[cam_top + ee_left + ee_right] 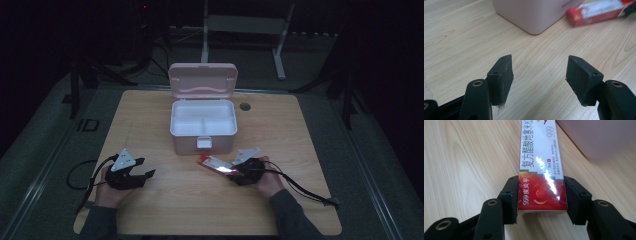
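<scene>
A: Red-and-white carton (541, 165) clamped between the pads of the right claw (541, 195), near end flush with them, far end running straight ahead.

B: And resting where?

A: Low over the counter (280, 125), just short of the pink box (203, 125), ahead of that claw and to its right. Lid up, white tray inside.

B: Left claw (540, 75)?

A: Spread apart, holding nothing. Bare counter between the pads, box corner ahead, carton beyond to the right.
</scene>
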`<state>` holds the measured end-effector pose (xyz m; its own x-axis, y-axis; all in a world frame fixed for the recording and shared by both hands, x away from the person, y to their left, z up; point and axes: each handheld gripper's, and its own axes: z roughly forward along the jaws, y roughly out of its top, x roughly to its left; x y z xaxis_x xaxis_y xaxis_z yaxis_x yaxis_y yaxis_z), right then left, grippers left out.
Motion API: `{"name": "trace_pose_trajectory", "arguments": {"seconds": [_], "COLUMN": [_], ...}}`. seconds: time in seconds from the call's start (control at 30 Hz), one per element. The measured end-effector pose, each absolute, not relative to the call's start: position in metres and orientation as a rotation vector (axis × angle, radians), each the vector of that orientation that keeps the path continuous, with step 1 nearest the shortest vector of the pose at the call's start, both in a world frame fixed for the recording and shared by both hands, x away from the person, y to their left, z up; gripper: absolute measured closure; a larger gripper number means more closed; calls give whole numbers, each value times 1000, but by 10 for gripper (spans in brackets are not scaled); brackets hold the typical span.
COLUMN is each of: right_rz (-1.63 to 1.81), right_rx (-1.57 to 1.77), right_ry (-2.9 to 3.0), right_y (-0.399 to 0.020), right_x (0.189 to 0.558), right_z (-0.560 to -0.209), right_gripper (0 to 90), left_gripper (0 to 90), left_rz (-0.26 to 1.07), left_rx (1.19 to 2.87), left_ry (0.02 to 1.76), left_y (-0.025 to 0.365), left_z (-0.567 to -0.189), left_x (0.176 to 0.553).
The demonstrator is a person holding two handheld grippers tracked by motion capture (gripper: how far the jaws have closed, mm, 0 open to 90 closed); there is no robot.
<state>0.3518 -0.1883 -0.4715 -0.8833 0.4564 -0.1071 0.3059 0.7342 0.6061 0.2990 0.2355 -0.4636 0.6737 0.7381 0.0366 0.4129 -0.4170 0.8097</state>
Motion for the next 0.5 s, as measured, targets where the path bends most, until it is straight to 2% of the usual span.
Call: {"name": "trace_pose_trajectory", "arguments": {"seconds": [0.3, 0.5], "right_rz": [867, 909], "right_rx": [816, 922], "right_ry": [2568, 2512], "right_y": [-281, -319], "right_x": [327, 306], "right_z": [-469, -472], "right_gripper": [503, 502], "left_gripper": [380, 380], "left_rz": [494, 489], "left_rx": [2064, 2071], "left_ry": [883, 884], "left_y": [235, 234], "left_z": [-464, -466], "left_x": [299, 300]}}
